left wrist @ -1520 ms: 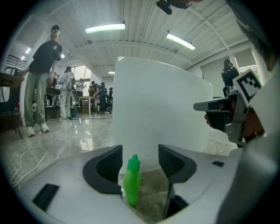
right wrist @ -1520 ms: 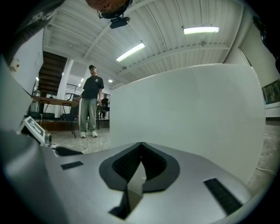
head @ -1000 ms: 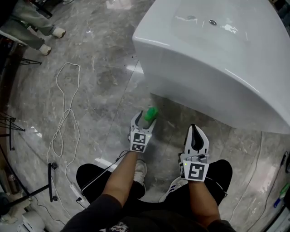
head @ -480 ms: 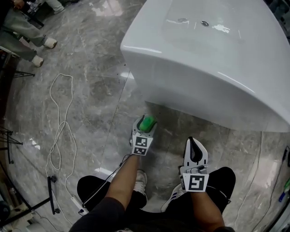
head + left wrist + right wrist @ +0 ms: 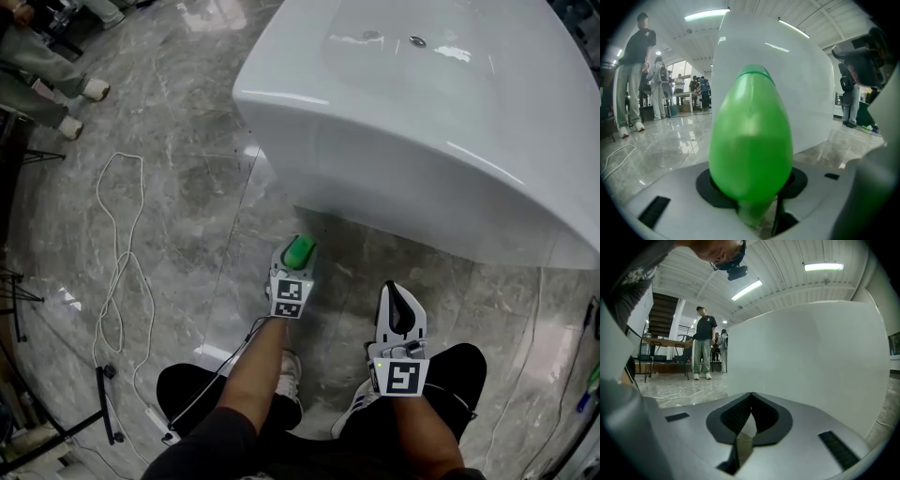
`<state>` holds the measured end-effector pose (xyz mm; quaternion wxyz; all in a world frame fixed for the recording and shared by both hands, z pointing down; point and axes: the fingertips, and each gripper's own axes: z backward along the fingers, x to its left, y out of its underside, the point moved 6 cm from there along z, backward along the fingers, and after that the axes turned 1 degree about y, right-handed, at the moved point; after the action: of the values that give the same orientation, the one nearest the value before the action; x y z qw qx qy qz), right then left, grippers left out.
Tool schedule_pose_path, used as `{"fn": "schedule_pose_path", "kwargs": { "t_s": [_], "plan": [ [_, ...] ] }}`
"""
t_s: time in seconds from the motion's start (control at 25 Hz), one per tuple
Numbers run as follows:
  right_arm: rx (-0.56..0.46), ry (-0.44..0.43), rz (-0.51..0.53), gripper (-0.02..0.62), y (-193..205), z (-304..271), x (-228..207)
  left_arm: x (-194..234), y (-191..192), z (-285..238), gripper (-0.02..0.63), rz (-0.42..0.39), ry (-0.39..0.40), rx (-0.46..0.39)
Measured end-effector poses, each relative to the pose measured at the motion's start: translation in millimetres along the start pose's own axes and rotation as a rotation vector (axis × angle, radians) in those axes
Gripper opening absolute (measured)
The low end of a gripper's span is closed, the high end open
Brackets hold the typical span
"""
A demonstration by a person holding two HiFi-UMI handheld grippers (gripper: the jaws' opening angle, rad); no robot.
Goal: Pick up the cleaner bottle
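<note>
The right gripper (image 5: 397,298) hung nearest the person, short of the white bathtub (image 5: 422,159), its jaws pressed together on nothing. Farther on, the left gripper (image 5: 297,255) was closing its jaws around the green cleaner bottle (image 5: 751,136), just before the bathtub's wall.

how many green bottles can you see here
1. The green bottle is between the jaws of the left gripper, which are closing on it, close beside the white bathtub. More could be hidden behind the bathtub.
</note>
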<state>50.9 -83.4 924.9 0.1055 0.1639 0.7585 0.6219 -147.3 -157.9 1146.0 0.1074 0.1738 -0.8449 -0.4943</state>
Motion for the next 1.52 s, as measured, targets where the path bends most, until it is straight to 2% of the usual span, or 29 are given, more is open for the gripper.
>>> {"fn": "schedule_pose_path", "kwargs": {
  "t_s": [0.16,0.32,0.52,0.64,0.8,0.96,1.28,1.52],
  "plan": [
    [0.001,0.015,0.001,0.017,-2.1,3.6,-2.5,0.7,-7.4,4.5,0.187,0.019,-0.024,-0.007],
    [-0.012,0.028,-0.007,0.017,-6.2,7.3,-6.6,1.5,-30.0,11.5,0.187,0.027,-0.045,-0.031],
    [-0.002,0.062,-0.015,0.017,-27.5,20.4,-16.6,-5.3,-76.2,34.8,0.187,0.038,-0.052,-0.053],
    [0.011,0.095,-0.01,0.017,-59.2,31.7,-27.4,-16.4,-119.1,53.7,0.187,0.032,-0.033,-0.063],
    [0.051,0.123,0.016,0.017,-129.1,46.9,-40.2,-31.0,-199.2,91.4,0.186,0.041,-0.012,-0.078],
    [-0.006,0.138,-0.004,0.017,-217.1,64.3,-49.3,-42.8,-292.9,142.2,0.186,0.056,0.001,-0.086],
    [-0.009,0.157,0.006,0.017,-407.0,127.8,-74.1,-69.8,-489.4,259.3,0.186,0.045,0.012,-0.105],
    [-0.014,0.167,-0.002,0.017,-525.9,183.0,-98.1,-105.6,-602.8,345.6,0.186,0.058,0.02,-0.099]
  ]
}}
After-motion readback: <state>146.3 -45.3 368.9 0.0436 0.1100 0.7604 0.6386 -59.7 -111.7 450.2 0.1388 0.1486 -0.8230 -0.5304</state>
